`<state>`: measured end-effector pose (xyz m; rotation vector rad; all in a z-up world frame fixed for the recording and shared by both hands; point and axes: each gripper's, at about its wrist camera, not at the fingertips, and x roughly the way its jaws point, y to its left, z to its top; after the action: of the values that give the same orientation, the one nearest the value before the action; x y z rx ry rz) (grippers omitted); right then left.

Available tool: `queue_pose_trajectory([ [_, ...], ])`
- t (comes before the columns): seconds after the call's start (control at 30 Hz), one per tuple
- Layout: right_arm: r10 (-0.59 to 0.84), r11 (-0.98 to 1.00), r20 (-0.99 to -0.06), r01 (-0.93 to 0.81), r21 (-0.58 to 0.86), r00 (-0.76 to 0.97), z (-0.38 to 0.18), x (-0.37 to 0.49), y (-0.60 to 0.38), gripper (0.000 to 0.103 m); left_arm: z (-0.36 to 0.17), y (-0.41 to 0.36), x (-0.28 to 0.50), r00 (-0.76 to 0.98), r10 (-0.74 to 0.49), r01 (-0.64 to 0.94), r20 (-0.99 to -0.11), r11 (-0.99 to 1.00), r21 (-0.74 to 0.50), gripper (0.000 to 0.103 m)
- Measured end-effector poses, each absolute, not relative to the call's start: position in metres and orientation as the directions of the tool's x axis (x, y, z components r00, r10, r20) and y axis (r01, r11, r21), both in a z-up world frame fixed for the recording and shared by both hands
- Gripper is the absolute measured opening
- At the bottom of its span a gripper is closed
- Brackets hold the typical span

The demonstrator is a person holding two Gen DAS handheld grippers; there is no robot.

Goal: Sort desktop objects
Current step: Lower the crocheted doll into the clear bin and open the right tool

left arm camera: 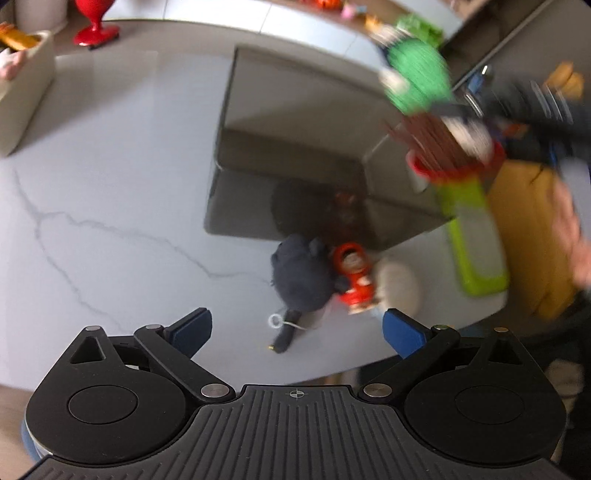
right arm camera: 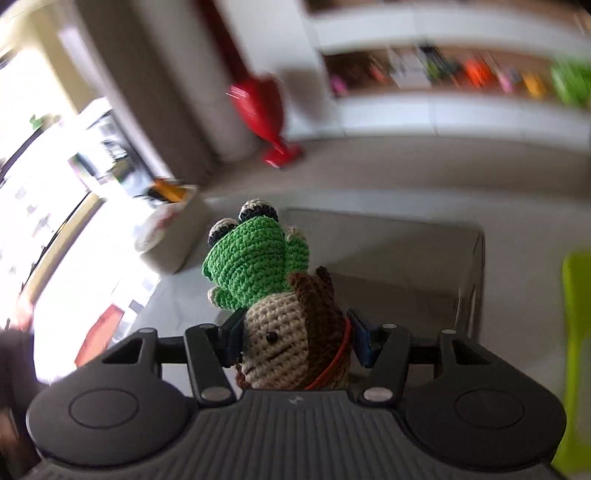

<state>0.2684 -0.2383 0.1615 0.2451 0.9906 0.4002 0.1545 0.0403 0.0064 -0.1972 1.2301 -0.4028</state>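
My right gripper (right arm camera: pixel 295 339) is shut on a crocheted doll (right arm camera: pixel 273 332) with a beige face, brown hair and a green frog on its head. I hold it high over an open grey box (right arm camera: pixel 388 240). In the left wrist view the same doll (left arm camera: pixel 417 81) appears blurred at the upper right, above the grey box (left arm camera: pixel 295 103). My left gripper (left arm camera: pixel 297 328) is open and holds nothing, above the marble table (left arm camera: pixel 110 184). Just ahead of it lie a dark plush toy (left arm camera: pixel 299 280), a red figure (left arm camera: pixel 354 273) and a pale round thing (left arm camera: pixel 400 284), all by the box's near wall.
A lime green object (left arm camera: pixel 476 236) and a yellow one (left arm camera: pixel 528 229) lie right of the box, where a hand (left arm camera: pixel 569 229) shows. A beige container (left arm camera: pixel 22 85) and a red stemmed ornament (left arm camera: pixel 96 26) stand far left. Shelves (right arm camera: pixel 443 74) with small items run behind the table.
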Motion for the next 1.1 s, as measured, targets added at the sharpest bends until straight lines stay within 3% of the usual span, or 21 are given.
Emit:
queue_pose_trajectory([
  [0.17,0.398,0.915,-0.861,-0.063,0.399,0.318,0.107,0.351,-0.210,0.059,-0.018,0.021,0.168,0.206,-0.373,0.225,-0.905,0.918,-0.328,0.101],
  [0.4,0.341,0.940,-0.933,-0.026,0.341,0.118,0.029,0.370,-0.160,0.060,-0.007,0.022,0.173,0.270,-0.345,0.335,-0.899,0.909,-0.248,0.101],
  [0.7,0.311,0.950,-0.950,0.000,0.311,0.010,-0.007,0.388,-0.159,0.062,0.020,0.035,0.191,0.373,-0.454,0.357,-0.809,0.875,-0.326,0.101],
  [1.0,0.322,0.941,-0.947,0.108,0.320,-0.008,-0.029,0.410,-0.147,0.063,0.014,0.029,0.193,0.388,-0.420,0.352,-0.821,0.890,-0.289,0.101],
  [1.1,0.299,0.952,-0.954,0.064,0.298,-0.004,-0.027,0.411,-0.142,0.068,0.012,0.031,0.195,0.377,-0.422,0.345,-0.825,0.890,-0.297,0.101],
])
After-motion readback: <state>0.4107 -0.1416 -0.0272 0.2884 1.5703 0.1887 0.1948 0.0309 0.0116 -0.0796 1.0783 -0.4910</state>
